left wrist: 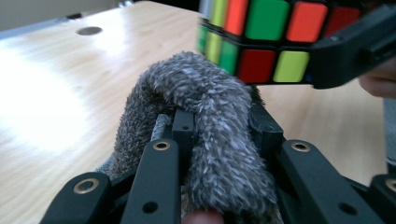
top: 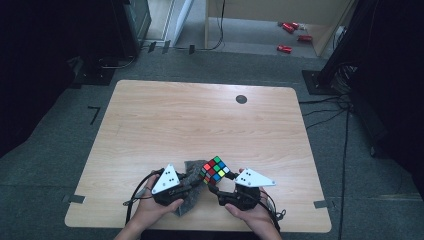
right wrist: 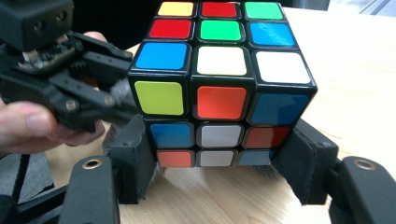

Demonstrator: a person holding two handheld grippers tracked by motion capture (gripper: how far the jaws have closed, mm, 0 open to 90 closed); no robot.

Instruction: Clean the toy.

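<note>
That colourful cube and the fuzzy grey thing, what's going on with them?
A person at a wooden table works two hand-held grippers. The right gripper is clamped on a scrambled puzzle cube, holding it up near the table's front edge. The left gripper is pinched on a fluffy grey cloth, bunched up right beside the cube's side. It looks like the cube is being wiped, though whether cloth and cube touch at this instant is hard to tell.

I see the multicoloured puzzle cube (top: 215, 170) raised near the front edge of the pale wooden table (top: 200, 120), between my right gripper (top: 231, 175) and my left gripper (top: 192, 176). The fuzzy grey cloth (top: 189, 186) sits left of the cube, touching it, in my left gripper's jaws.
</note>
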